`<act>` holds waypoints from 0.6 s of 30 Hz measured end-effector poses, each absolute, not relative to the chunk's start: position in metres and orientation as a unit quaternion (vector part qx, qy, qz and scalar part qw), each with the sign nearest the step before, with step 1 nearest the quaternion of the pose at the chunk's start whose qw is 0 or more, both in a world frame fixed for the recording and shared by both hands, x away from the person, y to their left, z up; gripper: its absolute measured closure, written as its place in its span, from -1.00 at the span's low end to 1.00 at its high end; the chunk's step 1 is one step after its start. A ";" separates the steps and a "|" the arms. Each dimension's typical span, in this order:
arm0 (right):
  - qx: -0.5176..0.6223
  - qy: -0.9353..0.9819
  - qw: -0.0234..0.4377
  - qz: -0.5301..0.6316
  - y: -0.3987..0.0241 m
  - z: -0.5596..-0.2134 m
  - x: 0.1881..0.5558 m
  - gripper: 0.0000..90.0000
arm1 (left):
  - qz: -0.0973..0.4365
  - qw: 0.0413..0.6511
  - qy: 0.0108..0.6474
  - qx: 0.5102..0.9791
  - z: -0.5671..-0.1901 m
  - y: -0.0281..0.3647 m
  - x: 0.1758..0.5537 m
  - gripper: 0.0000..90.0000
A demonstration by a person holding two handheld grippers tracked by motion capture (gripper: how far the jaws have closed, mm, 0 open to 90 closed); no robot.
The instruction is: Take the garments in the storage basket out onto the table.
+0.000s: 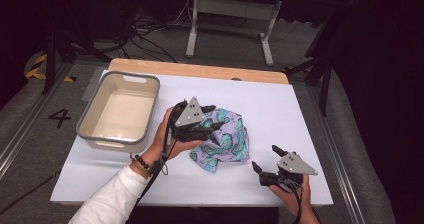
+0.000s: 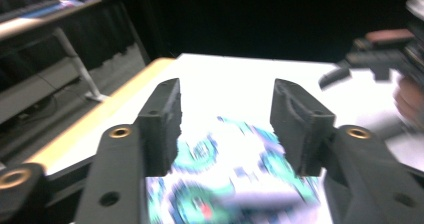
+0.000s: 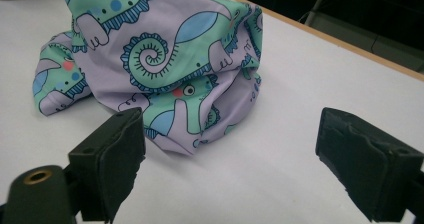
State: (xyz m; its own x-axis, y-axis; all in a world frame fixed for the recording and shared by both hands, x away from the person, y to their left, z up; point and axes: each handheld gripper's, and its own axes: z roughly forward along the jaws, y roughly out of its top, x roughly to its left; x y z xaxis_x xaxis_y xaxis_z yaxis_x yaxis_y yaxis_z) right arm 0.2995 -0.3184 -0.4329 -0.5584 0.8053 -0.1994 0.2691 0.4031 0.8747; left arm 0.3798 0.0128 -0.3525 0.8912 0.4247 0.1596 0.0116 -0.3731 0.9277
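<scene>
We had the left gripper [image 1: 212,127] half open over the crumpled printed cloth [image 1: 226,140] at mid-frame and the right gripper [image 1: 266,159] wide open and empty at lower right, so a shallow pinch could have slipped off the loose folds.

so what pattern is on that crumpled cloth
Lilac cloth printed with teal-green seahorses and small pink dots; clearest in the right gripper view.

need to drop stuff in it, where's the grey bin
In the high view, the grey bin sits at the white table's far left, just left of the patterned cloth.
</scene>
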 end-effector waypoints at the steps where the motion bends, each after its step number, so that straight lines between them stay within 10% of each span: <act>1: 0.348 0.776 0.314 0.421 -0.318 -0.434 0.300 -0.72 | 0.190 0.537 0.133 0.811 -0.359 0.015 0.375 -0.06; 18: 0.334 0.811 0.249 0.411 -0.313 -0.443 0.322 -0.48 | 0.129 0.457 0.118 0.872 -0.441 0.030 0.349 -0.55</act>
State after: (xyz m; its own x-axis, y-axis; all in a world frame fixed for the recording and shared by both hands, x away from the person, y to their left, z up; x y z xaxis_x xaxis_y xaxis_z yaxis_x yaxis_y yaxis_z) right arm 0.3219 -0.3135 -0.4435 -0.6527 0.7467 -0.1284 0.3380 0.4387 0.8327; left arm 0.3491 0.0300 -0.4411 0.9391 0.3230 0.1177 0.0870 -0.5545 0.8277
